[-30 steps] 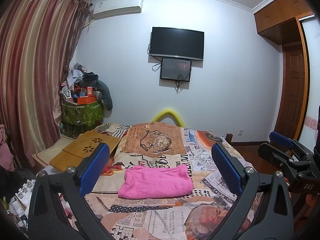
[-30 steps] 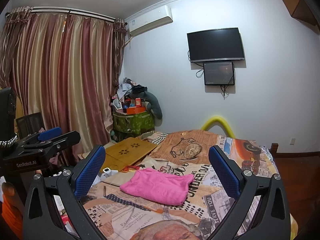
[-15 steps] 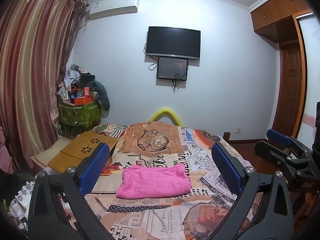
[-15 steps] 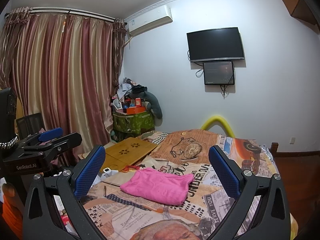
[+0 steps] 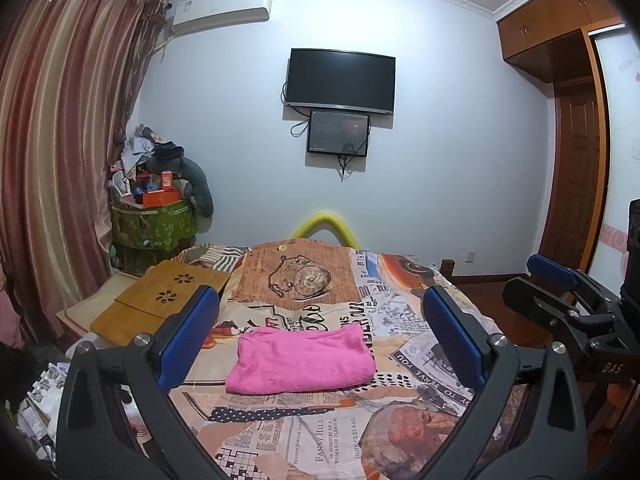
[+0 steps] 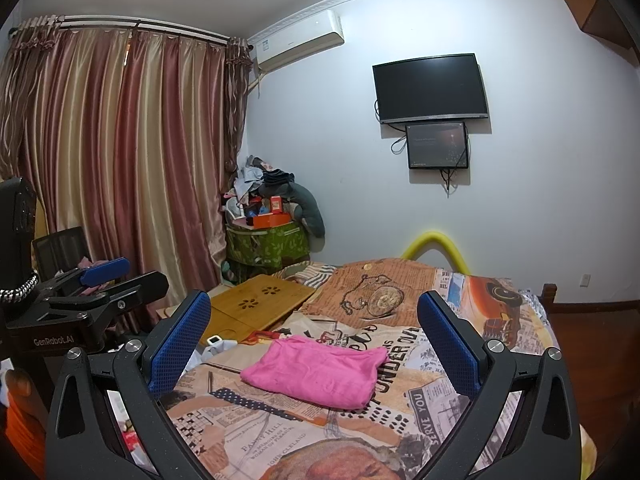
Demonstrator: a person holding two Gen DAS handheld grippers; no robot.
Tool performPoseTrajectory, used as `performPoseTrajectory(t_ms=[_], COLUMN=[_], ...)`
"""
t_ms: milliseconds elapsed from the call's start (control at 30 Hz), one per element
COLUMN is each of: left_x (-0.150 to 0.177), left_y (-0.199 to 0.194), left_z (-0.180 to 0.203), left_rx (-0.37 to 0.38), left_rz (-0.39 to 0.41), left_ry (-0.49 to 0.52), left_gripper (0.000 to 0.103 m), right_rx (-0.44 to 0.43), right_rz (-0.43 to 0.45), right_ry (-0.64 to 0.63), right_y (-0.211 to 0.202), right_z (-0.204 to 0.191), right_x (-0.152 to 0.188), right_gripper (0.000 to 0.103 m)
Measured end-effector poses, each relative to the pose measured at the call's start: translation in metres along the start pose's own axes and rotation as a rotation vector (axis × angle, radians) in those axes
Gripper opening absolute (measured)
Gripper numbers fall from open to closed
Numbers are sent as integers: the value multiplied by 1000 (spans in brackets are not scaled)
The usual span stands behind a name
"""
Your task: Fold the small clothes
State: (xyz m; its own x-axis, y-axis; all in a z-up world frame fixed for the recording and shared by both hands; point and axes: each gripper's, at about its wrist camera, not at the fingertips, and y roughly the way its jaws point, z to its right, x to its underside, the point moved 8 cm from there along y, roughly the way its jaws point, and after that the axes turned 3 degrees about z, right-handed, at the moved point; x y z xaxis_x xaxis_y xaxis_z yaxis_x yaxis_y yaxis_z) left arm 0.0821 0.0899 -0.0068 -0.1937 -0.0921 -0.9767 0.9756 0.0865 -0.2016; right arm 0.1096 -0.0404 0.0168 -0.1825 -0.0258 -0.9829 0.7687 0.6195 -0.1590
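Pink knit cloth [image 5: 302, 360] lies folded into a flat rectangle near the middle of the bed [image 5: 320, 440], on the newspaper-print cover, and it sits between my two tools in both views. My left gripper [image 5: 320, 340] hangs above the near end of the bed with its blue-padded fingers [image 5: 188, 336] spread wide and nothing between them; my right gripper [image 6: 316, 344] is likewise wide open and empty, well apart from the garment [image 6: 316, 372]. From the left view I can see the right tool off to the side, clear of the bed. I judge the cloth to be light, soft and limp, so it would sag and slide out of shape if I lifted it from the centre. Its layers look loosely stacked, with a rounded fold along the near edge and looser edges toward the far right corner. If another fold is wanted, I would pinch two corners of one short side, taking every layer at once, and keep it low over the bed so the stack does not fall open
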Motion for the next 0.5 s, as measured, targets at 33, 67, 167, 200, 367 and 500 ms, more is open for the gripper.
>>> performPoseTrajectory(t_ms=[33,67,167,200,367,500], left_x=[0,0,0,0,0,0], left_y=[0,0,0,0,1,2], left_z=[0,0,-1,0,1,1], left_rx=[0,2,2,2,10,10], left_rz=[0,-1,0,1,0,-1], left_ry=[-1,-1,-3,-4,-4,-11], left_gripper=[103,103,103,103,103,103], right_rx=[-1,-1,0,0,-2,-3], right_rz=[-1,-2,-5,-6,-11,-14], right_ry=[0,0,0,0,2,2], right_y=[0,0,0,1,2,3], right_z=[0,-1,-2,-2,-2,-3], right_x=[0,0,-1,0,0,1], right_gripper=[102,102,102,102,102,102])
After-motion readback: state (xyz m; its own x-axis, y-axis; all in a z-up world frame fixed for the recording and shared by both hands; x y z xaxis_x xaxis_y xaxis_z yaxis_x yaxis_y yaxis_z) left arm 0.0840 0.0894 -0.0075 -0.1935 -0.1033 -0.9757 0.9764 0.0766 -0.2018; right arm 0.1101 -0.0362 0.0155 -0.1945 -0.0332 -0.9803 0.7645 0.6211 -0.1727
